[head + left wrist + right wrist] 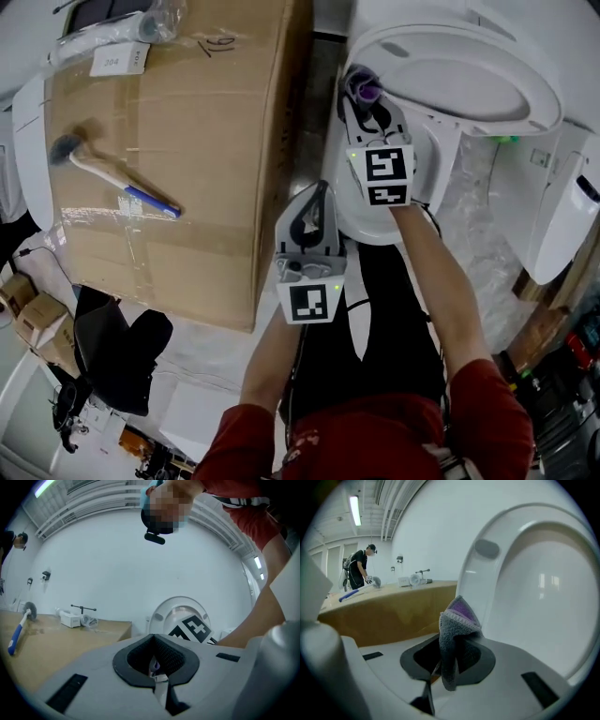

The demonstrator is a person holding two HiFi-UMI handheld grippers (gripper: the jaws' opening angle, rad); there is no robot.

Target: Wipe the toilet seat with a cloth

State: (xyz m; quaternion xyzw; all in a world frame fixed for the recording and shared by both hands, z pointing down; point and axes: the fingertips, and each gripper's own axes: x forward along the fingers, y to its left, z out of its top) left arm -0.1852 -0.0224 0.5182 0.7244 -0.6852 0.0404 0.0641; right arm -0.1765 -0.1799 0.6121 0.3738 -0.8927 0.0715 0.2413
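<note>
Left tool (pixel 322 190) shut beside box (pixel 187 141) edge; right tool (pixel 367 108) clamps cloth (pixel 457 620).

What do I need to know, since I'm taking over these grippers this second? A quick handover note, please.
Left gripper: shut, empty.
Right gripper: shut on the grey-and-purple cloth, held close in front of the raised toilet seat; no contact visible.
Done: cloth is in the grip.
Left: wiping the seat; how much is already wiped can't be told.
</note>
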